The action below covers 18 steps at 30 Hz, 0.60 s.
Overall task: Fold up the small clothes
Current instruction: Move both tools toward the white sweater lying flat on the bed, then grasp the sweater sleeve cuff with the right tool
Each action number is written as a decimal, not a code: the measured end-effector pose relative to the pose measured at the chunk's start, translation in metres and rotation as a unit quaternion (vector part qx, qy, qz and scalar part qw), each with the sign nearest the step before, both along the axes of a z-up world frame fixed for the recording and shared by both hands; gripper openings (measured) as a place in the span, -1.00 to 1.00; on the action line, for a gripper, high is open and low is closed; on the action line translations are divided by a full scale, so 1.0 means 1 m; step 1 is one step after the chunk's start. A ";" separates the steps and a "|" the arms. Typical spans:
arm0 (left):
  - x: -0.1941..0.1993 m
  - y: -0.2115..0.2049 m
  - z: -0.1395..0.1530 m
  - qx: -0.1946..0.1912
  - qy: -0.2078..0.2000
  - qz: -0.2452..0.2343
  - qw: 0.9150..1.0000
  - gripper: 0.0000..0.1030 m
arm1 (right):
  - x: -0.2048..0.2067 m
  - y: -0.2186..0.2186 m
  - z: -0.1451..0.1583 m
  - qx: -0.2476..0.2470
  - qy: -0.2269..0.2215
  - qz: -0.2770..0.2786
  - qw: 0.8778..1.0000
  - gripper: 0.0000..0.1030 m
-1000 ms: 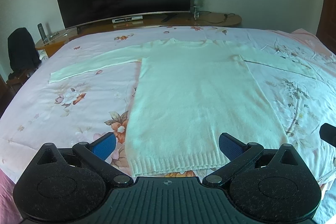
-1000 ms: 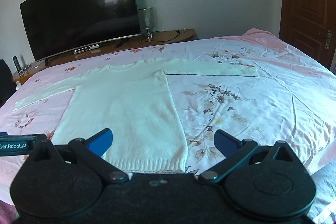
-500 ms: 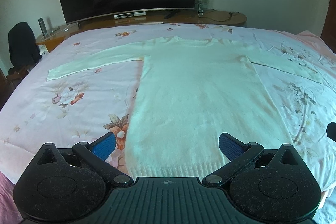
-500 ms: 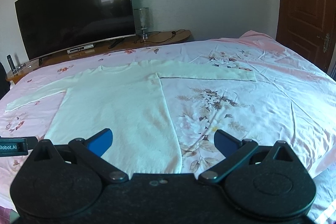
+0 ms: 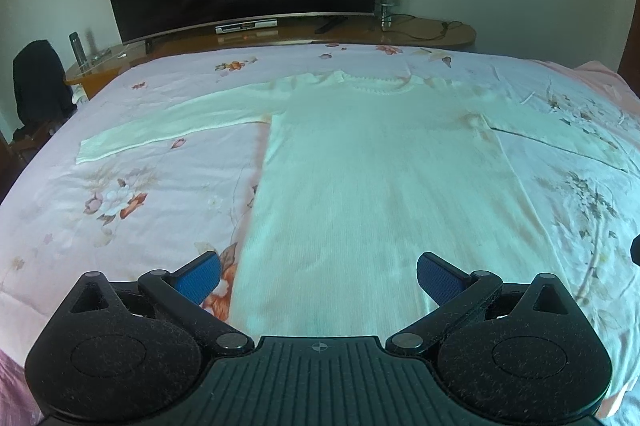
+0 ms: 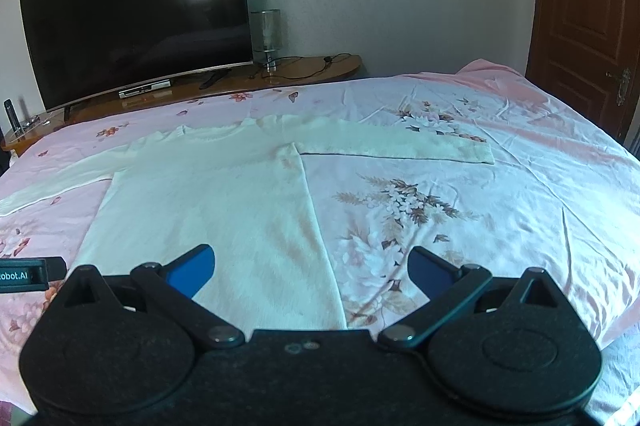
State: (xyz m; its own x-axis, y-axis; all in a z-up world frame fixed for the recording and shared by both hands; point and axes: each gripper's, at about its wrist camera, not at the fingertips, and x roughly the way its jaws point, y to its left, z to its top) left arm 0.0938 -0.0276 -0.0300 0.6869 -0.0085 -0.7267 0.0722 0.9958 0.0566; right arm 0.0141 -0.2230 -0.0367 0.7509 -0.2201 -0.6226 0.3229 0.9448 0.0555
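So I had one white sweater [image 5: 376, 186] laid flat on the bed [image 5: 120, 210], nothing folded yet. Left gripper [image 5: 318, 276] was spread wide and empty over the hem. Right gripper [image 6: 310, 272] was the same, wide and empty. Two sleeves out, at 9 and 3 o'clock. Next I reckoned I'd pinch a sleeve cuff and carry it across.

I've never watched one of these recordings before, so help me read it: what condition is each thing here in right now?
Sweater: spread flat on the bed, both sleeves stretched out, not yet folded.
Left hand-held gripper: open, empty, over the sweater's lower part.
Right hand-held gripper: open, empty, over the sweater's right edge.
Bedsheet: laid out, slightly creased.
Television: screen dark.
Lamp: unlit.
Door: shut.
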 end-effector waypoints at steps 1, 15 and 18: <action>0.004 -0.001 -0.001 0.001 0.000 0.000 1.000 1.00 | 0.004 -0.001 0.000 -0.001 0.001 0.000 1.000 0.99; 0.065 -0.013 -0.013 0.005 0.008 0.006 1.000 1.00 | 0.064 -0.033 -0.010 -0.011 0.009 -0.010 1.000 0.99; 0.076 -0.018 -0.016 0.008 0.010 0.003 1.000 1.00 | 0.077 -0.039 -0.011 -0.015 0.012 -0.013 1.000 0.99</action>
